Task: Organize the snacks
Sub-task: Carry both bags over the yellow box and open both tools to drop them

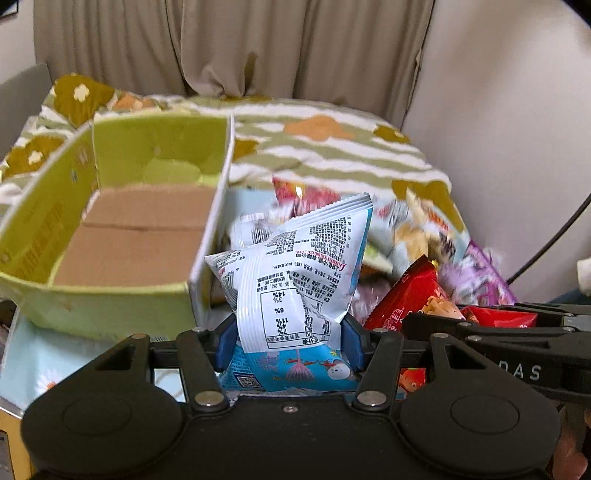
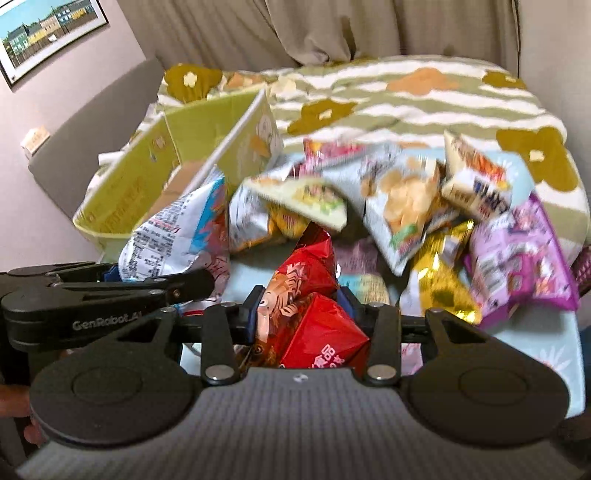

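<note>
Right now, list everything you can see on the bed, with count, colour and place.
Open cardboard box: one, green with a brown floor, left on the bed.
White and blue printed snack packet: one, in the left gripper.
Red foil snack packet: one, in the right gripper.
Loose snack packets: several, mixed colours, piled right of the box.
Floral blanket: one, green and white, under everything.
Curtain: beige, behind.
Framed picture: one, wall.
Left gripper: black, shut.
Right gripper: black, shut.
</note>
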